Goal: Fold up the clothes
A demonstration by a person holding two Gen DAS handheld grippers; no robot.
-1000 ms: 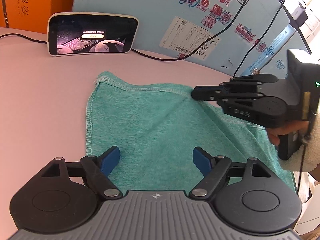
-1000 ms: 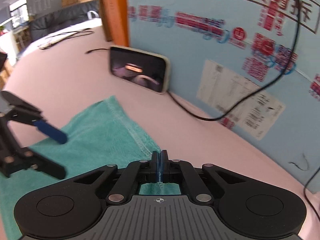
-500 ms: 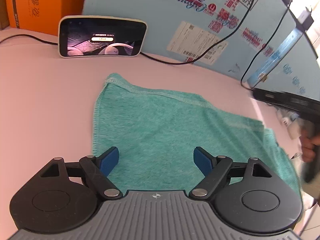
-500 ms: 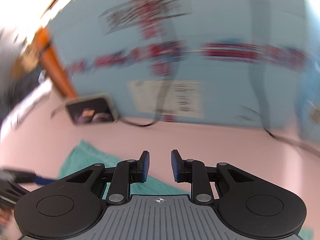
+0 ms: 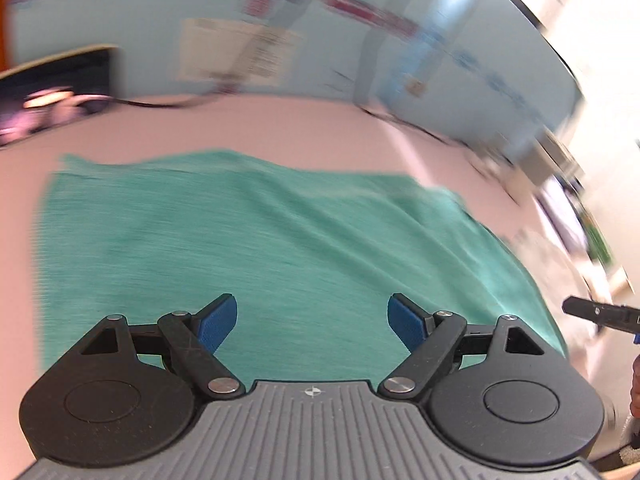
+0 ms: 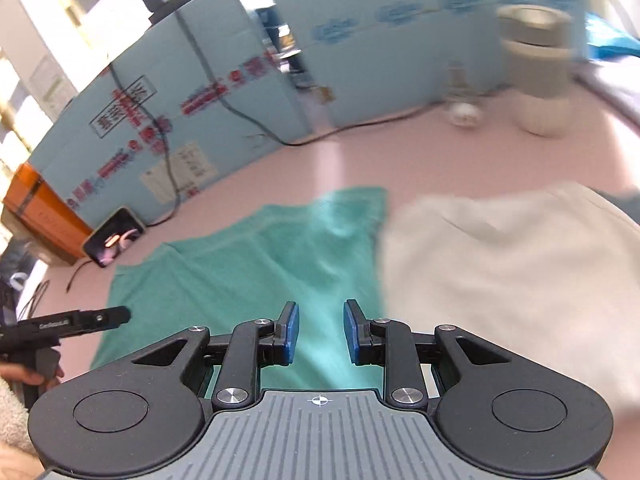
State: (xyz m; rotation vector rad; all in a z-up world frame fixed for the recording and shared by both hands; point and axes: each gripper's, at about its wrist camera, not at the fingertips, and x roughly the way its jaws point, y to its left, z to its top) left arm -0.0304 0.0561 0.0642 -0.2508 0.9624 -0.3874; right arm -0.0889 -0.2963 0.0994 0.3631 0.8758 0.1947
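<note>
A teal towel [image 5: 280, 240] lies spread flat on the pink table [image 5: 280, 128], its far right corner slightly rumpled. My left gripper [image 5: 312, 316] hovers over the towel's near edge, open wide, with nothing between its blue pads. My right gripper [image 6: 320, 324] is open by a narrow gap and empty, above the towel's [image 6: 248, 264] right side. A white garment [image 6: 500, 264] lies right of the towel and overlaps its right edge. Each gripper shows in the other's view: the right gripper [image 5: 572, 306] at the right, the left gripper [image 6: 116, 315] at the left. The left wrist view is motion-blurred.
A phone [image 6: 114, 242] with a lit screen leans against an orange box [image 6: 36, 208] at the back left. Light blue cardboard panels [image 6: 240, 80] wall off the far side, with a black cable [image 6: 360, 124] running along their base. A pale lidded container [image 6: 536, 72] stands at the back right.
My right gripper let go of the towel's far edge, opened a little, rolled and swung away to the right. The left gripper shifted right over the towel, still open.
</note>
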